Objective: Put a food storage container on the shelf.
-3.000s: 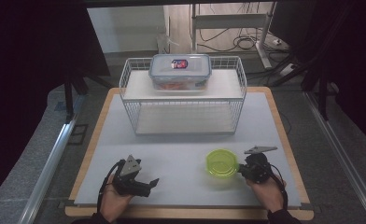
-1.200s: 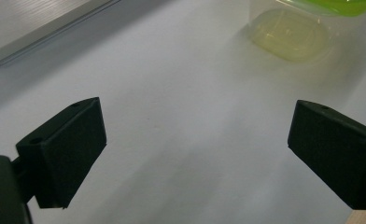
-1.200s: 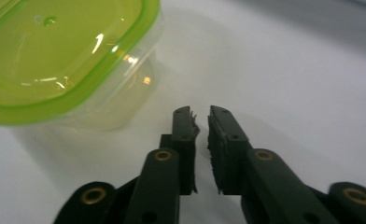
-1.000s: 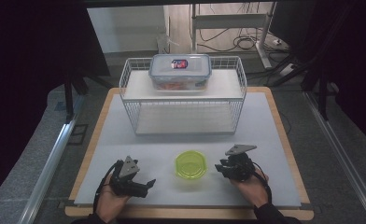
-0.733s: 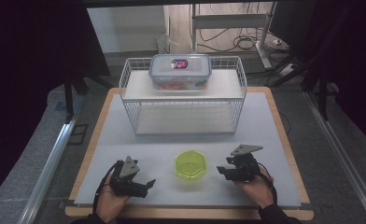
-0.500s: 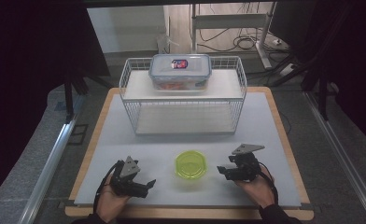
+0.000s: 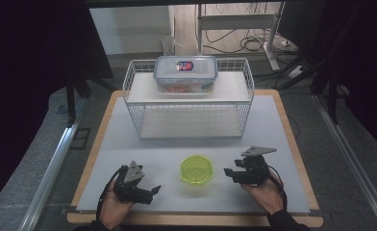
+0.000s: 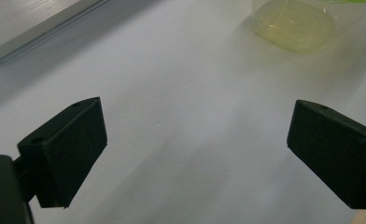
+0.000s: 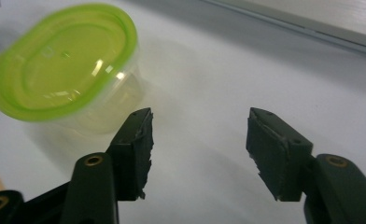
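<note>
One green-lidded tub (image 7: 195, 169) stood on the table (image 7: 282, 125) between two grippers. The left gripper (image 7: 150, 192) was open. The right gripper (image 7: 229, 174), empty beside the tub, had just been closing slightly. In the left gripper view the tub was cut off.

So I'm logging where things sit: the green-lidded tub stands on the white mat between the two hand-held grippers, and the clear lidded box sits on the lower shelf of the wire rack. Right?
Not quite. The clear lidded box sits on the top shelf of the wire rack, not the lower one, as the high view shows. The rest holds: the green-lidded tub stands on the white mat between the left hand-held gripper and the right hand-held gripper.
</note>
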A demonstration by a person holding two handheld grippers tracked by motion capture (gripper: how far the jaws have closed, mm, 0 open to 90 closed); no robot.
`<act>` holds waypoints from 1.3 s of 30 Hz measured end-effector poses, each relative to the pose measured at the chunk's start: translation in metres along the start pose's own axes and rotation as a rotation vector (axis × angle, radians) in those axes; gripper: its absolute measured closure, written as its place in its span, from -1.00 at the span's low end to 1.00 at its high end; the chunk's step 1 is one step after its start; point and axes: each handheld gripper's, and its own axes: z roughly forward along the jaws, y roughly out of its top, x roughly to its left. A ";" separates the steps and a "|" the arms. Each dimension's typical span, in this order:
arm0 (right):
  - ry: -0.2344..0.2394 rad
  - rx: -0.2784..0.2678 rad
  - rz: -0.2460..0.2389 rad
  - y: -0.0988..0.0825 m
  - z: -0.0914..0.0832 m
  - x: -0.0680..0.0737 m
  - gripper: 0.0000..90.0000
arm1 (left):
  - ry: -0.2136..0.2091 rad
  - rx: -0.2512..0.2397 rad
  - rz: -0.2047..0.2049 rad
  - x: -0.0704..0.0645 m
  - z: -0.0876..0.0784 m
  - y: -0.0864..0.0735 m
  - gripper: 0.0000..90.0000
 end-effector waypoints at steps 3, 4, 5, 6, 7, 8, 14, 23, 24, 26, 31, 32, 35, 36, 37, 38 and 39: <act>0.026 -0.022 0.016 0.004 -0.003 0.002 0.08 | -0.001 0.001 0.000 0.000 0.000 0.000 -0.90; 0.043 -0.028 0.024 0.006 -0.004 0.003 0.12 | -0.002 0.002 0.001 0.000 0.001 0.000 -0.90; 0.054 -0.034 0.029 0.007 -0.004 0.004 0.15 | -0.001 0.002 0.001 -0.001 0.001 0.000 -0.90; 0.067 -0.036 0.032 0.008 -0.004 0.005 0.19 | -0.001 0.002 0.003 -0.001 0.001 0.000 -0.90; 0.086 -0.037 0.037 0.010 -0.004 0.006 0.22 | 0.000 0.003 0.003 -0.001 0.001 0.000 -0.90; 0.102 -0.040 0.049 0.011 -0.003 0.007 0.26 | 0.000 0.002 0.003 -0.001 0.001 0.000 -0.90; 0.187 -0.043 0.130 0.017 0.007 0.010 0.36 | -0.003 0.005 0.011 -0.001 0.002 0.001 -0.90; 0.230 0.018 0.218 0.022 0.029 0.019 0.43 | -0.005 0.008 0.014 -0.002 0.002 0.001 -0.90; 0.232 0.023 0.232 0.022 0.030 0.019 0.45 | -0.005 0.008 0.014 -0.002 0.002 0.001 -0.90; 0.261 0.038 0.278 0.020 0.034 0.018 0.49 | -0.005 0.009 0.014 -0.002 0.003 0.001 -0.90; 0.297 0.042 0.345 0.017 0.037 0.014 0.59 | -0.008 0.012 0.016 -0.003 0.003 0.001 -0.90; 0.297 0.042 0.345 0.017 0.037 0.014 0.59 | -0.008 0.012 0.016 -0.003 0.003 0.001 -0.90; 0.339 0.038 0.388 0.016 0.040 0.011 0.76 | -0.008 0.012 0.015 -0.003 0.003 0.001 -0.90; 0.356 0.037 0.398 0.016 0.041 0.010 0.77 | -0.008 0.012 0.016 -0.003 0.003 0.001 -0.90; 0.369 0.040 0.409 0.016 0.041 0.009 0.78 | -0.007 0.011 0.017 -0.003 0.003 0.001 -0.90; 0.383 0.042 0.422 0.016 0.042 0.008 0.79 | -0.007 0.011 0.016 -0.003 0.003 0.001 -0.90; 0.401 0.044 0.436 0.016 0.042 0.008 0.79 | -0.007 0.011 0.015 -0.003 0.003 0.001 -0.90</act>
